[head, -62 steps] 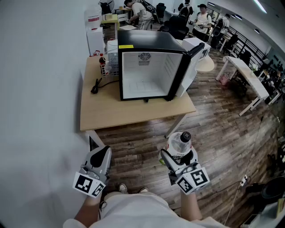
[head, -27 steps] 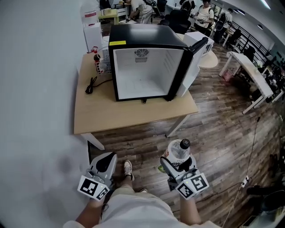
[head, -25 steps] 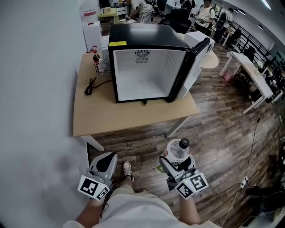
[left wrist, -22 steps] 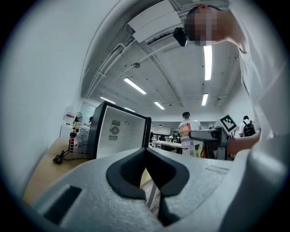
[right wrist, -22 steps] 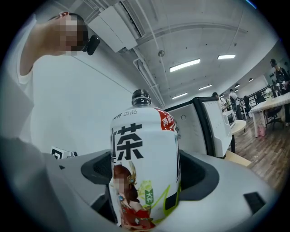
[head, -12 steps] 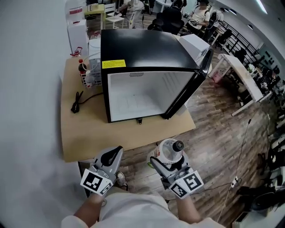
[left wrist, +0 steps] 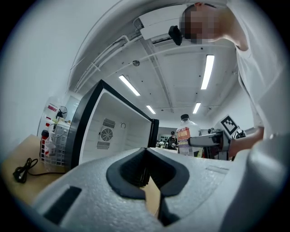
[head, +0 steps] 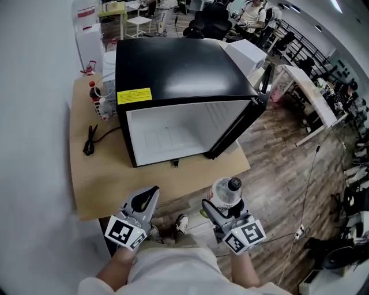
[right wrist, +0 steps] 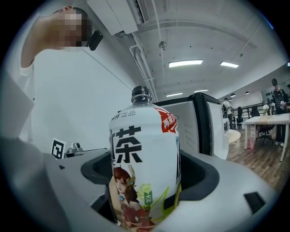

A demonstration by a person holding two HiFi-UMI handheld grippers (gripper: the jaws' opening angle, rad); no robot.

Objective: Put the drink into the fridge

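Note:
A black mini fridge (head: 173,63) stands on a wooden table (head: 95,184), its door (head: 262,86) swung open to the right and its white inside (head: 170,135) bare. My right gripper (head: 223,208) is shut on an upright drink bottle (head: 226,193) with a white label and dark cap, off the table's front right corner. The right gripper view shows that bottle (right wrist: 142,167) filling the jaws, with the fridge (right wrist: 199,127) behind it. My left gripper (head: 144,201) is shut and holds nothing, over the table's front edge. In its own view the left gripper (left wrist: 146,170) faces the fridge (left wrist: 113,131).
A wire basket with small bottles (head: 102,101) and a black cable (head: 89,141) lie on the table left of the fridge. White tables (head: 300,86) and seated people (head: 253,11) are at the back right. Wooden floor (head: 282,167) lies right of the table.
The fridge and table have come much closer and now sit right in front of both grippers. The bottle stays held in the right gripper; the left stays shut.

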